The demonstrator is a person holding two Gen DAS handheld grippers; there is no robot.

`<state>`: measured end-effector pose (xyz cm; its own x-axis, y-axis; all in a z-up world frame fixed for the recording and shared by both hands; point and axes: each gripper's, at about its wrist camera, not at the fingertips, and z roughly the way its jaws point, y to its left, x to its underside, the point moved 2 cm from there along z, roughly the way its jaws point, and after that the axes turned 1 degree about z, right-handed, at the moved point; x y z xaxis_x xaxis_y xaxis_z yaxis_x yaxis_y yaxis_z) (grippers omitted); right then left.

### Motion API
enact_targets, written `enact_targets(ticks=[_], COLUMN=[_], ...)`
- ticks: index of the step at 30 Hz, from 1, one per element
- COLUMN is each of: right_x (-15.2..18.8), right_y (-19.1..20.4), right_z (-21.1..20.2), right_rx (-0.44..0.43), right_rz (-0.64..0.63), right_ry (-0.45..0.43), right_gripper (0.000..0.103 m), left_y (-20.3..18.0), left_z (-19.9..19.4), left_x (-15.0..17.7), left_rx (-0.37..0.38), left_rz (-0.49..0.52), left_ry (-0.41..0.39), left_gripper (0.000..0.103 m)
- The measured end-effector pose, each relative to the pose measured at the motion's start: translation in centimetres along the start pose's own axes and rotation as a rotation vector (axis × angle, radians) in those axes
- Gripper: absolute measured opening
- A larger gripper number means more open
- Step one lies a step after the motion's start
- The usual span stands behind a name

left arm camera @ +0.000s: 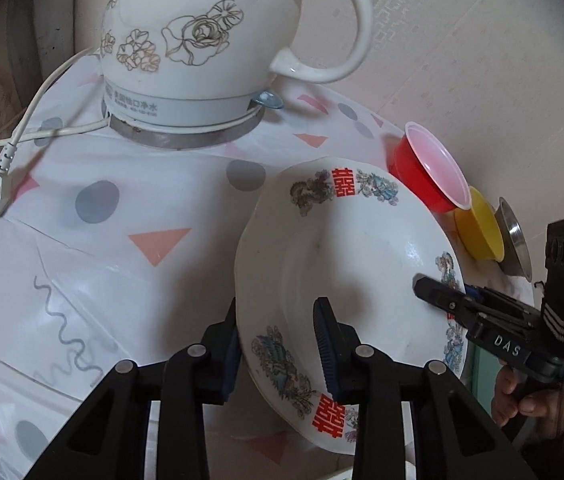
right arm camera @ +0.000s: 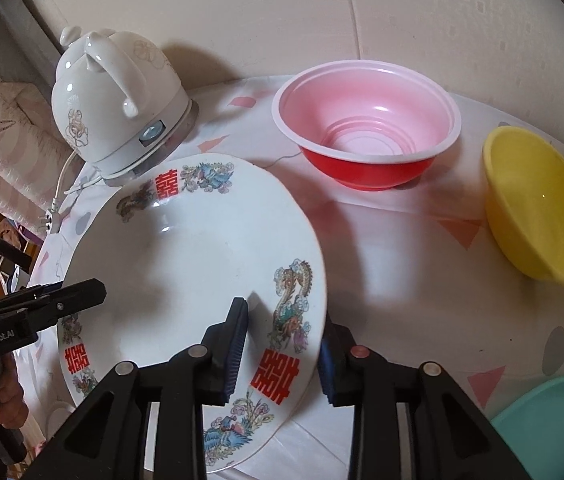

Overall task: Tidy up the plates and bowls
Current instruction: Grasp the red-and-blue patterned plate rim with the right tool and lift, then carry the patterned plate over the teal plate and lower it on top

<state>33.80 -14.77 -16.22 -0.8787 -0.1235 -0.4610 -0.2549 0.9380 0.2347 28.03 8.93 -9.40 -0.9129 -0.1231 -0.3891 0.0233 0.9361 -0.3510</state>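
Jaws of both our grippers clamp one glazed white plate (right arm camera: 186, 248), lifted and tilted above the table (right arm camera: 402, 280): our left gripper (left arm camera: 278, 344) pinches its left rim, our right gripper (right arm camera: 282, 352) the opposite rim, ribbed blue pads against smooth ceramic. Red characters and dragon motifs ring the broad scalloped edge. Beyond lies open patterned tablecloth. Farther back we see an empty red plastic bowl (right arm camera: 366, 120) with a pink ribbed interior, an empty yellow bowl (right arm camera: 538, 204), a teal dish (right arm camera: 546, 420) and a floral white kettle (left arm camera: 202, 44).
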Motion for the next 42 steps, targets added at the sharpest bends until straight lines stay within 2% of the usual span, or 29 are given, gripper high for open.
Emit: enact_targets(ticks=[6, 10, 21, 31, 42], right_x=[0.3, 0.6, 1.8, 3.1, 4.4], right_y=[0.2, 0.3, -0.1, -0.8, -1.6], right_z=[-0.1, -0.4, -2.2, -4.1, -5.6], right_rx=[0.007, 0.022, 0.036, 0.029, 0.010], right_rz=[-0.030, -0.041, -0.086, -0.090, -0.115], right_ry=[0.002, 0.000, -0.009, -0.018, -0.027], right_gripper=[0.034, 0.033, 0.033, 0.033, 0.033], left_y=[-0.4, -1.6, -3.2, -5.3, -7.3], left_z=[0.9, 0.8, 0.3, -0.5, -1.2], left_x=[0.0, 0.6, 2.1, 3.3, 4.9], left_rx=[-0.030, -0.081, -0.077, -0.095, -0.082], left_rz=[0.004, 0.079, 0.141, 0.208, 0.216], left_ry=[0.012, 0.000, -0.004, -0.053, -0.084], left_gripper=[0.032, 0.033, 0.033, 0.033, 0.034])
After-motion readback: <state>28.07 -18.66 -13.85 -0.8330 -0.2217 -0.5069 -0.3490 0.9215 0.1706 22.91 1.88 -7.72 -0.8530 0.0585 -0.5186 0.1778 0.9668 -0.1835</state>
